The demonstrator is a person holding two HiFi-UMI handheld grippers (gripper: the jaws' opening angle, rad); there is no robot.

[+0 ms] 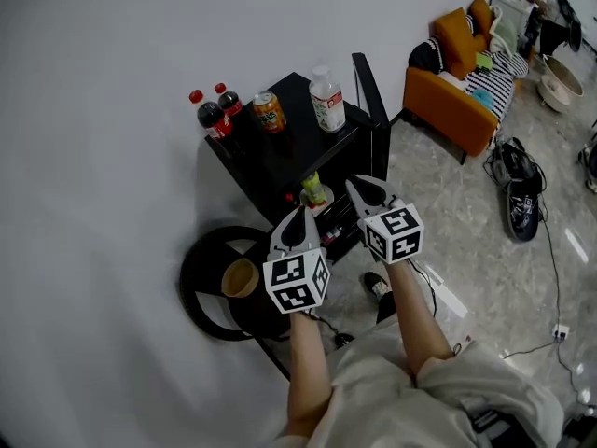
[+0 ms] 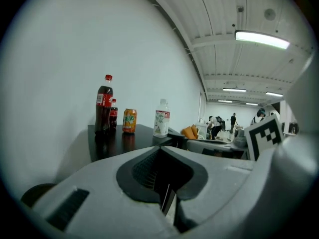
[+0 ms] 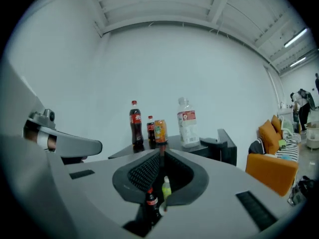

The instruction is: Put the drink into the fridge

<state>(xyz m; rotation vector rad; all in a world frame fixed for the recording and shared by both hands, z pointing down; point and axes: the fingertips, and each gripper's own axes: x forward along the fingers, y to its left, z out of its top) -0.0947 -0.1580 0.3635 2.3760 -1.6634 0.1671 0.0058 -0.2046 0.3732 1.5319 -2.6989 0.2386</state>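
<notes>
A black mini fridge point(image 1: 289, 147) stands against the white wall with its door point(image 1: 370, 101) swung open. On its top stand two cola bottles point(image 1: 213, 119), an orange can point(image 1: 269, 112) and a clear water bottle point(image 1: 327, 101). Inside, a green bottle point(image 1: 314, 190) stands on a shelf, and the right gripper view shows a small cola bottle point(image 3: 151, 203) beside the green bottle point(image 3: 166, 188). My left gripper point(image 1: 299, 217) and right gripper point(image 1: 358, 186) hover side by side in front of the opening. Both are shut with nothing in them.
An orange sofa point(image 1: 457, 91) with cushions stands at the right. A black round base holding a tan bowl point(image 1: 241, 278) sits left of the fridge. A dark bag point(image 1: 518, 189) and cables lie on the marble floor. People stand far off in the room point(image 2: 219, 126).
</notes>
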